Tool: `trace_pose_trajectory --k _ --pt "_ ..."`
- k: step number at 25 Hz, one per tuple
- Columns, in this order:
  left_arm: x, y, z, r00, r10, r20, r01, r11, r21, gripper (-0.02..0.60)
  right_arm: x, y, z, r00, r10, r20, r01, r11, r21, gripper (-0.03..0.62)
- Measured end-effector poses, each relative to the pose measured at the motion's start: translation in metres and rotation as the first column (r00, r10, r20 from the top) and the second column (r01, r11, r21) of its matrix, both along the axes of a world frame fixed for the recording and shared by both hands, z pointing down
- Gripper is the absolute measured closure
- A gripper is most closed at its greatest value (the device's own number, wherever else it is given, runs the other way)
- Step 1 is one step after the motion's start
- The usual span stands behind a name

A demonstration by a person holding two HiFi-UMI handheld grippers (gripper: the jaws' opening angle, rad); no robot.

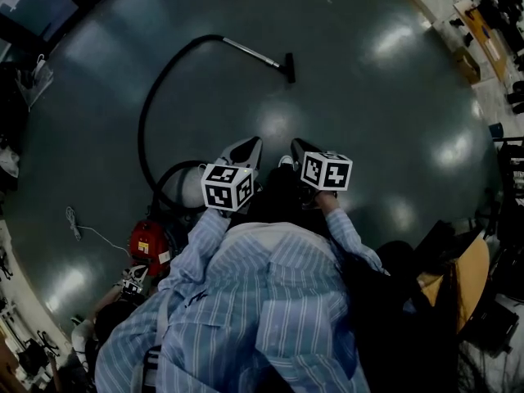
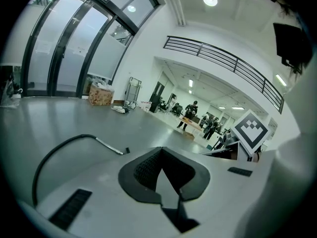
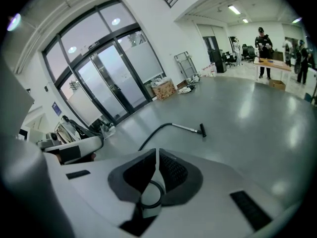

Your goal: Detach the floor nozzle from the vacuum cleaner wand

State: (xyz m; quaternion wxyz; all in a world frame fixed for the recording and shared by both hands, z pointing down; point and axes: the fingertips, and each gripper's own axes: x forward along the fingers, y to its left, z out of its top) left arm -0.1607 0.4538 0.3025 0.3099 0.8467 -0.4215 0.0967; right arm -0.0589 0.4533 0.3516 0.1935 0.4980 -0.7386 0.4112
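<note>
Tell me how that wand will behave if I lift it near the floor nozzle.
The wand looks like a straight metal tube, so it should stay stiff. The black hose curves loosely back toward the red canister, so it will probably flop and drag. The floor nozzle is small; that end likely feels light.

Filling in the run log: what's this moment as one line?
phase: pre-grasp | left gripper: shut, empty | right gripper: shut, empty | floor nozzle: attached to wand, lying on floor, untouched

Floor nozzle point(image 1: 289, 66) seen on wand point(image 1: 252, 53), hose point(image 1: 146, 113) curved back to red canister point(image 1: 149, 248), left gripper point(image 1: 250, 144), right gripper point(image 1: 297, 145) held well apart from it.
</note>
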Motion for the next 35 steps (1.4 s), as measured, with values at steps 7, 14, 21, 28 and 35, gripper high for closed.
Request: trace_pose_trajectory --k 7,14,21,28,35 --pt "0.014 -0.024 0.007 1.000 0.028 0.004 -0.028 0.999 -0.018 0.574 0.008 -0.019 0.014 1.000 0.008 0.007 -0.008 0.999 -0.045 0.569" --pt "0.027 -0.077 0.019 1.000 0.020 0.008 -0.020 0.999 -0.035 0.574 0.015 -0.077 0.029 0.999 -0.024 0.038 0.026 0.998 -0.050 0.568" --pt "0.058 -0.173 0.023 0.999 0.028 0.043 -0.027 0.999 -0.023 0.574 0.048 -0.172 0.032 0.998 -0.016 0.054 0.020 0.998 -0.068 0.568" --pt "0.099 -0.252 0.009 1.000 0.020 0.019 -0.020 1.000 -0.002 0.574 0.088 -0.242 0.035 0.997 -0.013 0.080 0.020 0.996 -0.089 0.569" --pt "0.106 -0.304 0.013 0.998 -0.030 0.049 0.029 0.999 0.021 0.574 0.112 -0.291 0.046 0.995 0.023 0.101 -0.012 0.994 -0.108 0.568"
